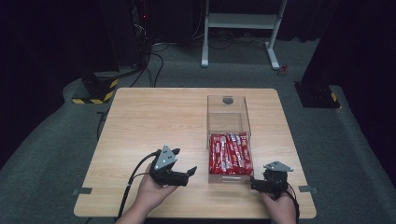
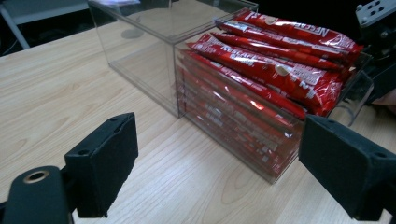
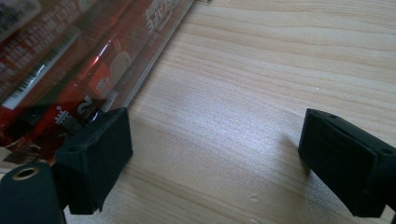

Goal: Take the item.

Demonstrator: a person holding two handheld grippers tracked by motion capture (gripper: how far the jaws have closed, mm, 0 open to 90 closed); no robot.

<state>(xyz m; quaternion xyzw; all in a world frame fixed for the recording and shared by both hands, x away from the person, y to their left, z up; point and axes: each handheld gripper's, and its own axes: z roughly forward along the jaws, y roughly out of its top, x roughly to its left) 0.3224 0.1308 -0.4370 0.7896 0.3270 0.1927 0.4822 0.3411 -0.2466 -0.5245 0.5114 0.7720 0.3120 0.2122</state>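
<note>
Clear acrylic box [image 1: 228, 116] packed w/ red snack sachets [image 1: 229, 154] at desk's [image 1: 154, 116] 3 o'clock. Left gripper [image 1: 180, 175] at 7, right gripper [image 1: 261, 183] at 5: jaws wide apart, empty. Risk: right's jaw beside box wall, could nudge it, spilling top sachets.

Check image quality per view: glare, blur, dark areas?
High view: table evenly lit, surroundings nearly black. Left gripper view: sharp on the red packets, faint reflections on the clear box. Right gripper view: packets blurred up close, a soft glare patch on the wood, shadows under the open right claw.
</note>
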